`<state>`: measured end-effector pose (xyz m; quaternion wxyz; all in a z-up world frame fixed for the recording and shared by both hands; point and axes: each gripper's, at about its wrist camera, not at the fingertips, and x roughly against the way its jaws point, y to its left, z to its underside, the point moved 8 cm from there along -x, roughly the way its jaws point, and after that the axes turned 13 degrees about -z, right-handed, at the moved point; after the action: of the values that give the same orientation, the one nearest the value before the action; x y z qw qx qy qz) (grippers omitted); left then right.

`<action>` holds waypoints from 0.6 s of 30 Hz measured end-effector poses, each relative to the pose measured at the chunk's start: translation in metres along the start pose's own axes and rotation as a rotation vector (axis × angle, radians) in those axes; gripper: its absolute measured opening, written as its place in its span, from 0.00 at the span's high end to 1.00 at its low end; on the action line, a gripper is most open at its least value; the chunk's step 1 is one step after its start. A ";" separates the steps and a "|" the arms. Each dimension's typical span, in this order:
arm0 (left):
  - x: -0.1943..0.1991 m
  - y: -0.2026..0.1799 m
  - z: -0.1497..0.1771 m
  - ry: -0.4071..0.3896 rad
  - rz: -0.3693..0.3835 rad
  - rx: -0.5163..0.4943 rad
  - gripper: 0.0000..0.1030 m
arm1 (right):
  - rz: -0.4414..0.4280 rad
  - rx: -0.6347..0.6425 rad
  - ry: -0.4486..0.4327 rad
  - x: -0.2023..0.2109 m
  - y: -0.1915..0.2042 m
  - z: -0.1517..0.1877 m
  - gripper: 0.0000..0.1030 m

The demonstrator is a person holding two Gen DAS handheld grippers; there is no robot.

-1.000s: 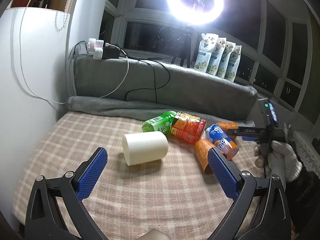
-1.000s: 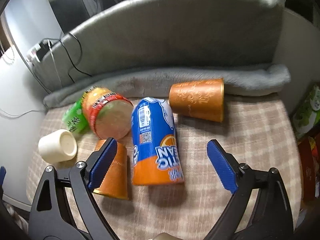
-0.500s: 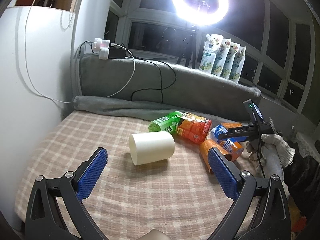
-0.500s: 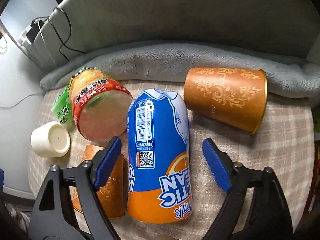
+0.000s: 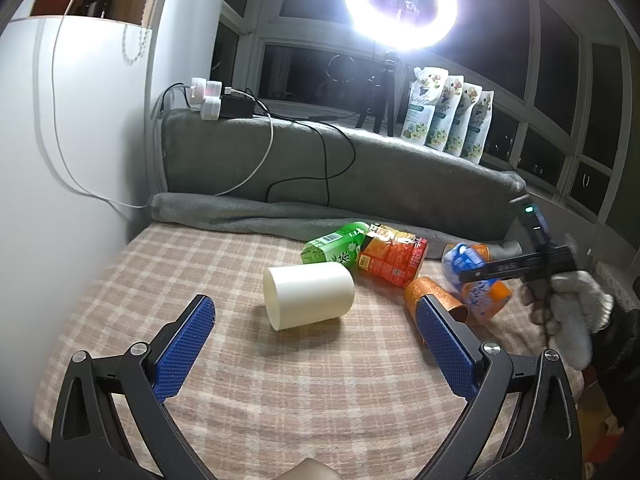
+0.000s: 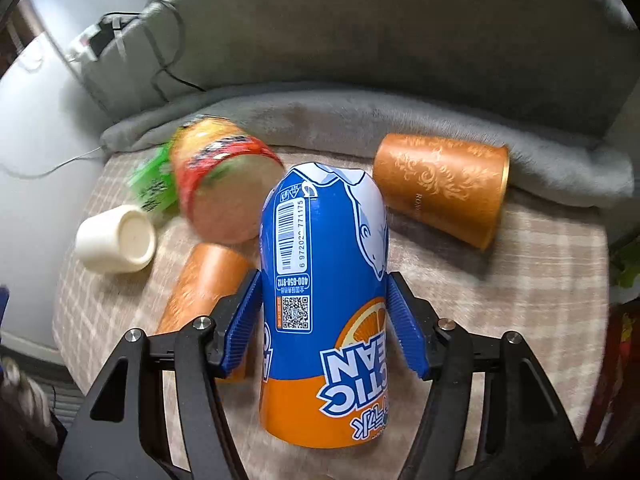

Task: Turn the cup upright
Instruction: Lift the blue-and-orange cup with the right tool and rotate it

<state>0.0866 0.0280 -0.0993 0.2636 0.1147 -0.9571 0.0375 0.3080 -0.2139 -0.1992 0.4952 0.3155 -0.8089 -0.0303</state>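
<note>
Checked cloth (image 5: pixel 248 384): one. It covers the whole top where all my cups lie.
Grey blanket (image 6: pixel 400 120): one, rolled along the back edge of the cloth.
Cups: six, all lying on their sides.
Blue and orange cup (image 6: pixel 324 300): one, the biggest in my right view. Its letters read upside down to me. Its open orange end points at me and its white-topped end points away.
Brown gold-print cups: two. One (image 6: pixel 444 188) lies by the grey blanket, to the right of the blue cup. The other (image 6: pixel 204 288) lies just left of the blue cup and looks blurry.
Red and orange cup (image 6: pixel 224 184): one, behind the blue cup on the left, its pale round end facing me.
Green cup (image 5: pixel 336 246): one, touching the red and orange cup.
White cup (image 5: pixel 310 300): one, plain, well to the left of the others.
My right tongs (image 6: pixel 324 326): the two blue pads press the blue and orange cup from both sides, about halfway along it. I am squeezing it.
My left tongs (image 5: pixel 316 354): wide apart and holding nothing. The white cup lies just past the tips, between them.
</note>
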 end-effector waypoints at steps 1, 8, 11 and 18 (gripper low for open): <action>-0.001 0.000 0.000 0.002 -0.001 0.001 0.03 | 0.001 0.018 -0.007 0.005 0.006 0.000 0.37; -0.001 -0.001 0.002 0.000 -0.009 -0.029 0.03 | -0.066 0.246 -0.008 0.031 0.083 0.011 0.37; 0.003 -0.002 0.001 -0.015 -0.014 -0.049 0.03 | -0.101 0.341 0.029 0.022 0.113 0.020 0.37; 0.006 0.005 0.003 0.009 0.017 -0.061 0.03 | -0.141 0.582 0.154 -0.016 0.169 0.057 0.37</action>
<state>0.0790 0.0309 -0.0992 0.2707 0.0984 -0.9576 0.0112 0.1851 -0.0846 -0.1796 0.4406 0.5009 -0.7197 0.1923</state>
